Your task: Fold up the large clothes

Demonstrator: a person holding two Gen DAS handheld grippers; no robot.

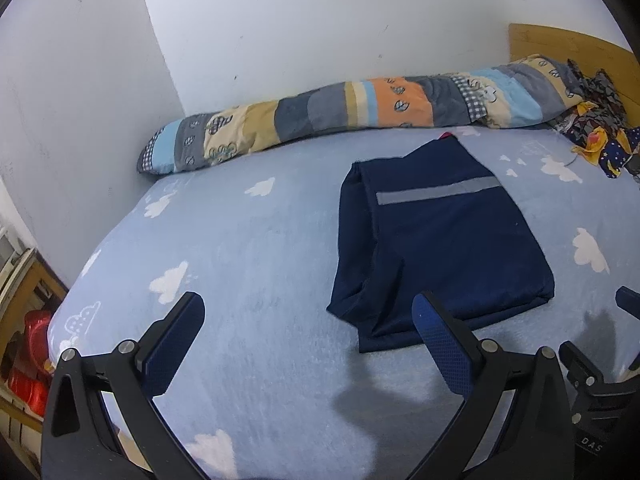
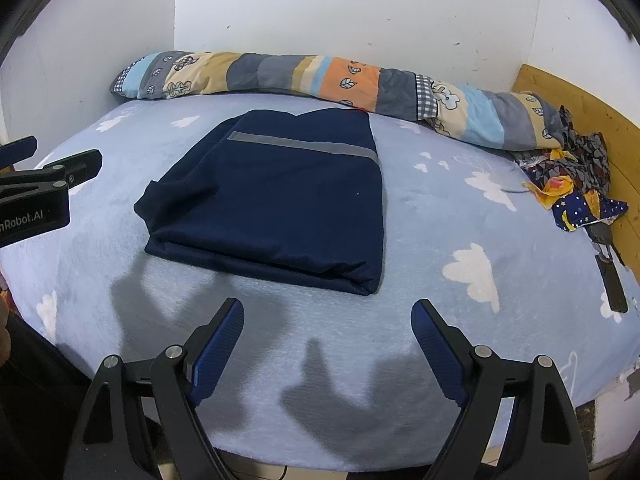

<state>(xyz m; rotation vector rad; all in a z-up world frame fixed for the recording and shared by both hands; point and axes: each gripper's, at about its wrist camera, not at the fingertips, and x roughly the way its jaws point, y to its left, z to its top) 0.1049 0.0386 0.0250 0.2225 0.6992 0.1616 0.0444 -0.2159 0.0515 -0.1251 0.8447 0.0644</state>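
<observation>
Two grippers hover over the near edge of the bed (image 2: 460, 216), neither touching cloth. Left gripper (image 1: 308, 312): jaws spread wide, nothing between them, one finger (image 1: 440, 352) overlapping the garment's near corner in view, contact not certain. Right gripper (image 2: 328, 320): jaws released wide, empty, over bare sheet just short of the garment. Navy garment (image 2: 280, 200), folded into a rectangle with a grey stripe across it, lies flat mid-bed. Open sheet surrounds it on all sides. Rolled quilt (image 2: 320, 80) lines the far wall; loose patterned cloth (image 2: 572, 184) sits at the right by the headboard (image 2: 580, 104).
</observation>
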